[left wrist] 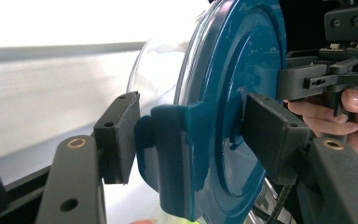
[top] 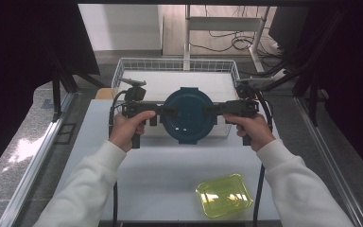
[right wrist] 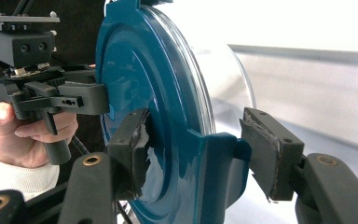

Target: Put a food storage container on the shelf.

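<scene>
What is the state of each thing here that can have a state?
Round container: blue lid on, side latch down, held off the table between both grippers.
Left gripper: shut on the container's latch side, lid facing its right jaw.
Right gripper: shut on the opposite latch side.
Wire basket: upright behind the container; contents cannot be told.
Yellow tray: lying flat on the table, untouched.

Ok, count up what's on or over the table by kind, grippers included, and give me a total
Grippers: 2, left gripper and right gripper, each clamped on a side latch of the container
Round containers with blue lid: 1
Yellow-green trays: 1
White wire baskets: 1
Total: 5
</scene>
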`<state>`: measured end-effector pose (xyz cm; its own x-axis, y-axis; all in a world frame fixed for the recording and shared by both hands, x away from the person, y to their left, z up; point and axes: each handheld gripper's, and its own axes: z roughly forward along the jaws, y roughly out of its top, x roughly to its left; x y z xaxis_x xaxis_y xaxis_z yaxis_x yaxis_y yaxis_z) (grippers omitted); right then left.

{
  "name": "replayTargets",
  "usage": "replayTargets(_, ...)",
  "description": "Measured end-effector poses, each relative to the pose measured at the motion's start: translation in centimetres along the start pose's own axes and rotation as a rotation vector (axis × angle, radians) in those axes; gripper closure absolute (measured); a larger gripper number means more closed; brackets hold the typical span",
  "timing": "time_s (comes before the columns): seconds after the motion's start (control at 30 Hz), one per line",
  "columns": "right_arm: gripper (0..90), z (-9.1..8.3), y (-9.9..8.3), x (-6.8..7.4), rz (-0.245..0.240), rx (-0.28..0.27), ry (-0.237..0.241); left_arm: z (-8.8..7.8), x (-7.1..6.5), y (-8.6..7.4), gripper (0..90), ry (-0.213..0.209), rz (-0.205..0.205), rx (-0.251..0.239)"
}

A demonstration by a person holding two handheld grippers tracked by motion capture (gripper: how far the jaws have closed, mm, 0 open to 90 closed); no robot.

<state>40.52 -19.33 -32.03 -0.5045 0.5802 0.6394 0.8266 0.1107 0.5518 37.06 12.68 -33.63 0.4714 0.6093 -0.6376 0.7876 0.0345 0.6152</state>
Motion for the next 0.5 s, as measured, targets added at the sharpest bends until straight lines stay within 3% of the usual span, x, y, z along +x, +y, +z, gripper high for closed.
replayTargets(0.5,42.6,0.3,3.7,0.8,-0.010,-0.021,0.031,-1.6,0.1,4.0,39.9,0.005,0.002,-0.033)
